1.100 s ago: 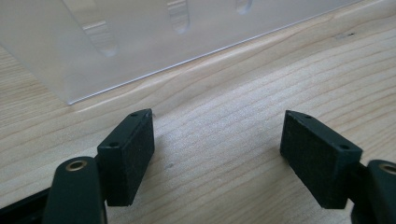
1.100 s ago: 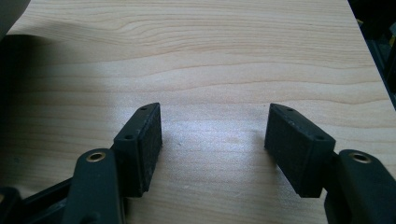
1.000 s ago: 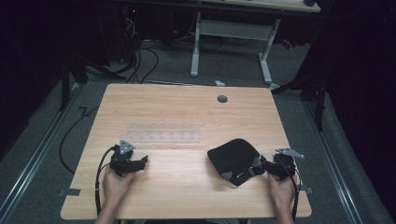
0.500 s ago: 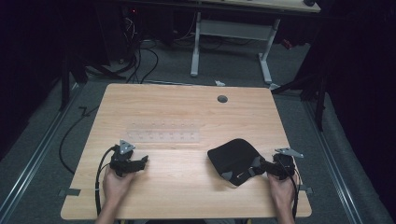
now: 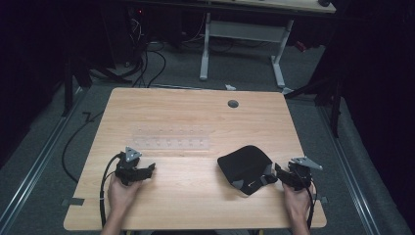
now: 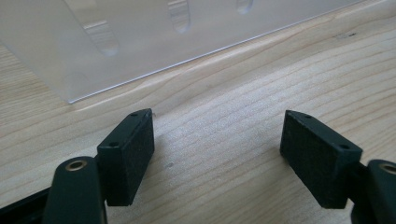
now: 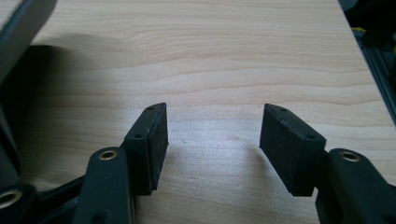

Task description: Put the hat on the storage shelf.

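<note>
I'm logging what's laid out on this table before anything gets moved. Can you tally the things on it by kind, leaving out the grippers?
Clear plastic tray with rows of small wells: 1
Black cap: 1
Total: 2

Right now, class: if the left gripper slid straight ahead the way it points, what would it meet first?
The left gripper, open and empty, points across bare wood at the clear plastic tray with moulded dimples. It would probably meet that tray's near edge first; depth is hard to judge.
</note>
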A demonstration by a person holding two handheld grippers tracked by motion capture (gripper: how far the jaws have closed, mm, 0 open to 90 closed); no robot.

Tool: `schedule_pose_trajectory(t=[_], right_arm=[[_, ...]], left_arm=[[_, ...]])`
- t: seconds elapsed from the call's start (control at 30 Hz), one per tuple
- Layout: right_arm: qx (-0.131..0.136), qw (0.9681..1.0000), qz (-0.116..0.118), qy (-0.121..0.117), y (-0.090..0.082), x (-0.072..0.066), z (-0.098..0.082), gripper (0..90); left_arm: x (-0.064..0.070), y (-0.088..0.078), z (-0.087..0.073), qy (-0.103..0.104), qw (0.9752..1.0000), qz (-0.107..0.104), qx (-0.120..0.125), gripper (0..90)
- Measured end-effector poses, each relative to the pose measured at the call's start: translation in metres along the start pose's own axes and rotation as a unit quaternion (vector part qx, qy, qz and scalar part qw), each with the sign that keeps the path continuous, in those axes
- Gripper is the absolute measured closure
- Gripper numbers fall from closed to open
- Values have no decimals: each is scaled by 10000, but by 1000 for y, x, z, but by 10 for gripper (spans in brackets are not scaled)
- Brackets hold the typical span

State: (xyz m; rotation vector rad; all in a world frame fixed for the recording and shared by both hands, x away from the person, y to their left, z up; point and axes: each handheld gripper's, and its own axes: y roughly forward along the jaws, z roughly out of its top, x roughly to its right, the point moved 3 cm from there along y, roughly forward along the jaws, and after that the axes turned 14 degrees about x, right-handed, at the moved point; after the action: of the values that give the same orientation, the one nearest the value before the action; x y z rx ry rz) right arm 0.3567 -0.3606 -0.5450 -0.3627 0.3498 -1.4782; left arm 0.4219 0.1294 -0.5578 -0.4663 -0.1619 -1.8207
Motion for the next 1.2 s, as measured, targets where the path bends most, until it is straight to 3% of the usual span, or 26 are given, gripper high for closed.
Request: schedule_pose_trajectory(t=[0.1, 0.17, 0.4, 0.53, 0.73, 0.8, 1.0, 1.2], right_arm=[[160, 9999, 50, 26, -5, 0, 1, 453], [262, 9995, -33, -151, -10, -1, 2, 463], [515, 9983, 76, 243, -33, 6, 10, 463], [572, 9981, 53, 214, -42, 6, 14, 469], [757, 9959, 393, 307, -59, 0, 24, 445], [842, 9940, 631, 283, -64, -7, 29, 429], [741, 9916, 1021, 276, -58, -24, 33, 396], [701, 9898, 1194, 343, -43, -34, 33, 365]], left_arm=[[0, 0, 0, -4, 10000, 10, 7, 266], [0, 1, 0, -14, 10000, 24, 19, 266], [0, 1, 0, -15, 10000, 31, 24, 268], [0, 1, 0, -3, 10000, 33, 20, 269], [0, 1, 0, -7, 10000, 36, 24, 269], [0, 1, 0, -17, 10000, 38, 28, 269], [0, 1, 0, -4, 10000, 36, 21, 270], [0, 1, 0, -19, 10000, 57, 46, 286]])
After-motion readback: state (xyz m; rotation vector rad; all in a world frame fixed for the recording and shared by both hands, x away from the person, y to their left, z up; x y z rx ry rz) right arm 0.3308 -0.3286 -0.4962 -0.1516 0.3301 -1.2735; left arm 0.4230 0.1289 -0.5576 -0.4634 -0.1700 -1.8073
